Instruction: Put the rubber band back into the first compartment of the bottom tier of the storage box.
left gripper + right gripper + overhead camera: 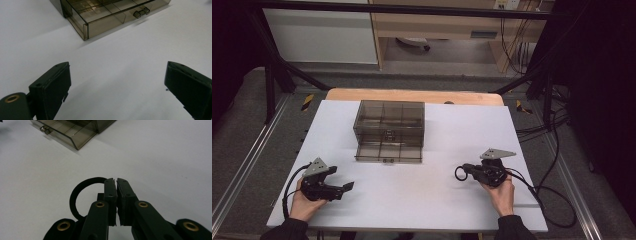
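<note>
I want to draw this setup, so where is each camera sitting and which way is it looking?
High view: above the person's side, facing forward and down at the white table; forearms, hands and both grippers show.
Left gripper view: rides the left gripper, looking along its open fingers toward the drawer box.
Right gripper view: rides the right gripper, shut on a black ring.
All share the drawer box.

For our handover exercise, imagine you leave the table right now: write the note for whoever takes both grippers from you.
Left gripper: open, holding nothing, low over the table.
Right gripper: shut on a black ring band, which loops out to one side of its jaws.
Smoky clear drawer box: at the table's middle back, bottom drawer pulled out.
Done: drawer opened, band picked up.
Left, probably: put the band in the open drawer, then push it shut.
</note>
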Motion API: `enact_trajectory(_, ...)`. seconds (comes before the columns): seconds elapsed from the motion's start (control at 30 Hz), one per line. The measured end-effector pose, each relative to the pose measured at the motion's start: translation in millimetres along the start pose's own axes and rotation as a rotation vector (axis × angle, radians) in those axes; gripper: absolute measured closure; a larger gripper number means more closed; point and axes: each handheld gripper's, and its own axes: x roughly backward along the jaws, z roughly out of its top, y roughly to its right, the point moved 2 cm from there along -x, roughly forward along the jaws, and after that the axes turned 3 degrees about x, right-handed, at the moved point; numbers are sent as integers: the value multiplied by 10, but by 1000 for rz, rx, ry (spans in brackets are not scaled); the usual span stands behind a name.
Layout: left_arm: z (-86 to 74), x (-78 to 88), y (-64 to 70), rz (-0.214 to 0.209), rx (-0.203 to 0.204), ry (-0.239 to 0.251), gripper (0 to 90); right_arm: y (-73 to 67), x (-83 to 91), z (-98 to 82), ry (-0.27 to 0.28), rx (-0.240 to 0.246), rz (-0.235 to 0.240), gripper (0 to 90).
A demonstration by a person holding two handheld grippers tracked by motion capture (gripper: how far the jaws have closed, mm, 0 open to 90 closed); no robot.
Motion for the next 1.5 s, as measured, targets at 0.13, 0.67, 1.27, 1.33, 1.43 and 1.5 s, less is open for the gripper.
enact_trajectory(0.13, 0, 3, -3, 0, -1, 0, 65, -39, -5, 34, 3, 12, 6, 868)
enact_trajectory(0.67, 0, -1, 1, 5, -1, -1, 65, -212, -78, 167, 1, 58, 20, 868)
enact_trajectory(1.27, 1, 2, 4, 5, 0, 0, 65, -440, -303, 410, 10, 91, 44, 871)
enact_trajectory(1.33, 0, -1, 5, 4, 0, -1, 65, -464, -327, 433, 13, 96, 49, 871)
enact_trajectory(1.43, 1, 1, 5, 4, 0, 0, 65, -504, -364, 464, 11, 106, 52, 871)
enact_trajectory(1.5, 0, 1, 5, 4, 0, 0, 65, -529, -383, 486, 11, 106, 56, 872)
